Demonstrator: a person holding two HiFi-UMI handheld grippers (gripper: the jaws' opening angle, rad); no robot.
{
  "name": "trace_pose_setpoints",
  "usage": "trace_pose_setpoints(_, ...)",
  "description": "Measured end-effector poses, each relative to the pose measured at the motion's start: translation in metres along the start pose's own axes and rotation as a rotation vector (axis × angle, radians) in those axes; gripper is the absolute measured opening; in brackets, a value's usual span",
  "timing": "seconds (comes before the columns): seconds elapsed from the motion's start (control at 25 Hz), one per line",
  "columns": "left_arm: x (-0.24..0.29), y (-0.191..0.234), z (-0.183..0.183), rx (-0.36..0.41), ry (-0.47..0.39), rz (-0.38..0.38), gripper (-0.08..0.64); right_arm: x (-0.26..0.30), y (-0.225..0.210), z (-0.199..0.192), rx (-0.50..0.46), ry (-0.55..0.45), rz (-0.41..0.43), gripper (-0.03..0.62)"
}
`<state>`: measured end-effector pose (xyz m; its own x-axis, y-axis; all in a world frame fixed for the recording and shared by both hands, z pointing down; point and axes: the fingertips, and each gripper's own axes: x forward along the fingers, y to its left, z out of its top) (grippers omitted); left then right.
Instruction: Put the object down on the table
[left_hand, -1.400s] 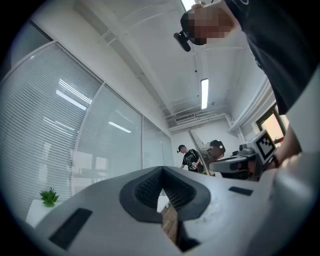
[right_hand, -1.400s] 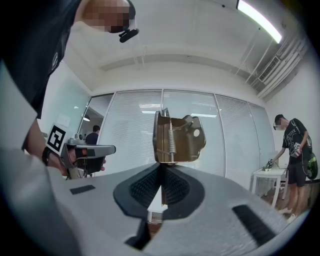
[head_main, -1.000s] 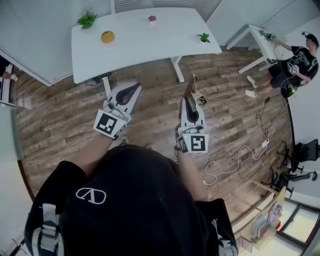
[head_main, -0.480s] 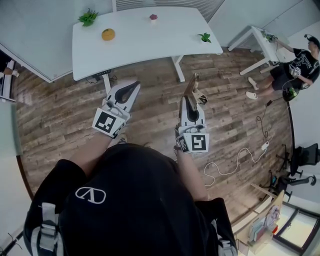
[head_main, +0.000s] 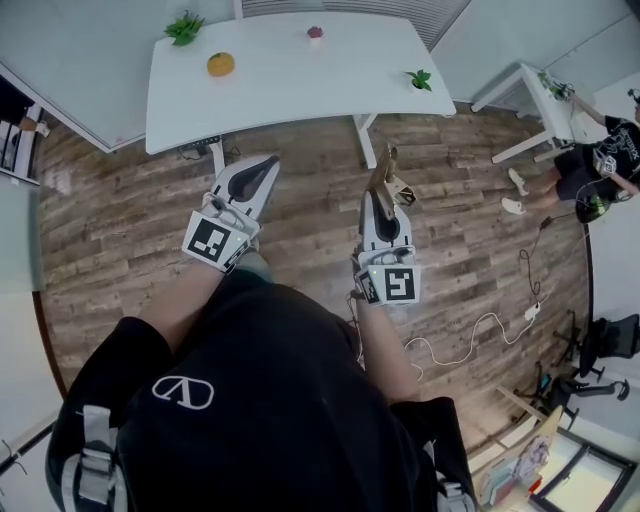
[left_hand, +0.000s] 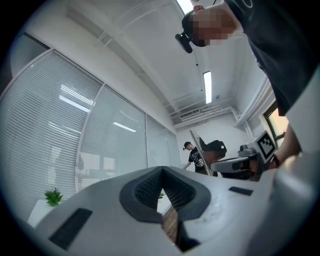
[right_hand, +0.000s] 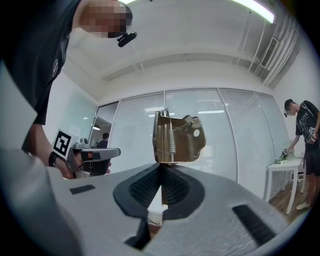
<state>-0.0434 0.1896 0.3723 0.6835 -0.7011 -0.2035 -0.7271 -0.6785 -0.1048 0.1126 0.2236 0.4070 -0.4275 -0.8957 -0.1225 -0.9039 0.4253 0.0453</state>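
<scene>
My right gripper (head_main: 383, 182) is shut on a brass-coloured metal bracket with a spring (head_main: 390, 177). It holds the bracket in the air above the wood floor, short of the white table (head_main: 290, 85). In the right gripper view the bracket (right_hand: 177, 137) stands upright out of the closed pads (right_hand: 150, 185). My left gripper (head_main: 267, 164) hovers to the left at about the same height. Its jaws meet with nothing between them (left_hand: 161, 189). Both grippers are well in front of the table's near edge.
On the table lie an orange round thing (head_main: 221, 64), two small green plants (head_main: 184, 27) (head_main: 418, 78) and a small pink item (head_main: 315, 33). A second white table (head_main: 530, 85) and a person (head_main: 600, 160) are at the far right. A white cable (head_main: 470, 335) trails on the floor.
The head view has drifted, so the table sits a little higher and further right. Both grippers keep their pose, and the right one still holds the bracket.
</scene>
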Motion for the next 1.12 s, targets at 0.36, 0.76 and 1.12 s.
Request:
trace_pose_setpoints(0.36, 0.079, 0.063, -0.039, -0.020, -0.001, -0.011, 0.005, 0.076, -0.051, -0.029, -0.012, 0.026, -0.026, 0.005)
trace_pose_setpoints(0.76, 0.207, 0.167, -0.071, -0.028, -0.004, -0.099, 0.005, 0.220, -0.121, -0.040, -0.032, 0.012, -0.084, 0.005)
trace_pose_setpoints(1.12, 0.283, 0.251, -0.087, -0.054, -0.029, -0.140, 0.005, 0.329, -0.150, -0.055, -0.011, 0.024, -0.098, 0.005)
